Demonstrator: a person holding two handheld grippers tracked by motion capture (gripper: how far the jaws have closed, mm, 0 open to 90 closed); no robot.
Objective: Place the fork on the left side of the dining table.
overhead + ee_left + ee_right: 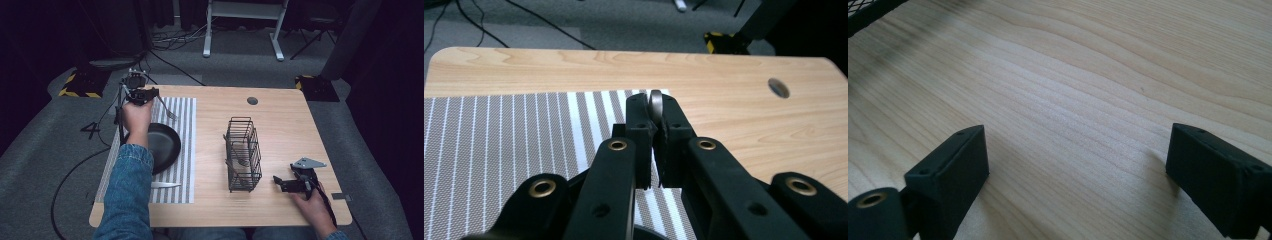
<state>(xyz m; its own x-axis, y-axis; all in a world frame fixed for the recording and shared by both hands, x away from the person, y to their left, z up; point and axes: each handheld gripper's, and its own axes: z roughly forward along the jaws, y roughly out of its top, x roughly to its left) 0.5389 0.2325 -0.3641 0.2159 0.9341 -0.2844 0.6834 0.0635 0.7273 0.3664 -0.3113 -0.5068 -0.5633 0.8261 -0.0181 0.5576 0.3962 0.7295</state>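
Observation:
My left gripper (150,95) hovers over the far end of the striped placemat (182,150), shut on a metal fork (167,110) that slants down to the right. In the left gripper view the fork's rounded handle end (655,100) is pinched between the jaws of the left gripper (654,107). A black plate (162,145) lies on the mat, and a knife (165,185) lies at the mat's near end. My right gripper (281,183) rests on the table right of the wire basket (243,155). In its own view the right gripper (1078,165) is open over bare wood.
The black wire basket stands mid-table with a utensil (239,161) inside. A round cable hole (252,100) sits in the far part of the wooden tabletop (280,120). Cables trail on the floor at left, and a desk frame stands beyond the table.

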